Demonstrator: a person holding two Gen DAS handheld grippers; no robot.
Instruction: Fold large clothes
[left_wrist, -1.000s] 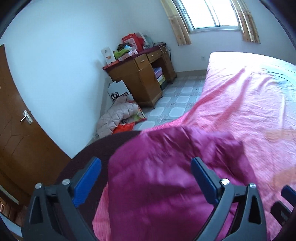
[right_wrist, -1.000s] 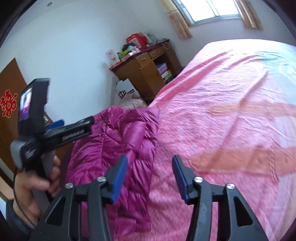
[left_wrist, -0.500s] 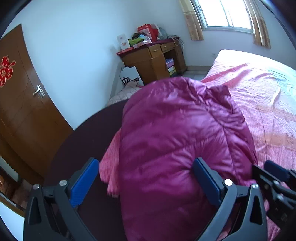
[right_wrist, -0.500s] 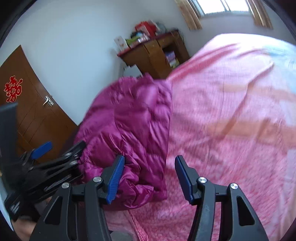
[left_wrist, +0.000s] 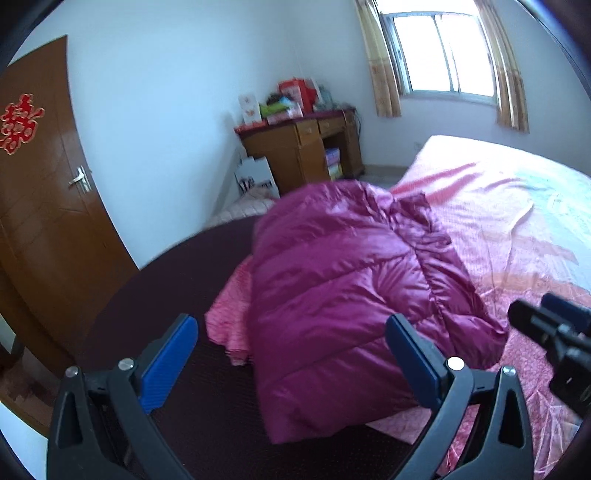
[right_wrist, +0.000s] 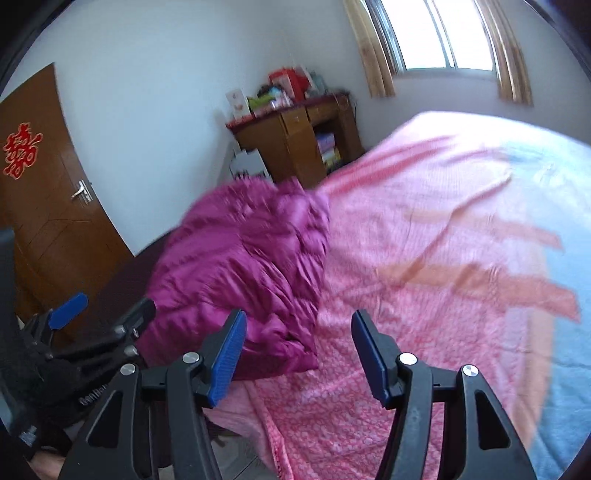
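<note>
1. The left gripper (left_wrist: 291, 354) is hanging with its blue pads spread wide and gripping nothing; the folded magenta down jacket (left_wrist: 354, 295) is lying just ahead, its near hem bulging between the fingers, though whether cloth is touching the right pad cannot be told.
2. The right gripper (right_wrist: 295, 354) is widening its jaws with nothing between them; in its view the jacket (right_wrist: 243, 258) is sitting ahead and to the left, its near corner just beyond the left pad, the pink bedspread (right_wrist: 424, 240) showing through the gap.
3. The jacket is lying at the bed's near left corner, partly on the bedspread and partly over a dark maroon surface (left_wrist: 177, 280) that is curving round the bed's left edge.
4. To the jacket's right the bedspread is running open and wrinkled toward the far side, giving plenty of bare cloth.
5. Around the room, left to right: a brown door (left_wrist: 48, 206) bearing a red paper ornament (left_wrist: 18, 125), a white wall, a cluttered wooden desk (left_wrist: 303, 147), then a bright curtained window (left_wrist: 443, 55).
</note>
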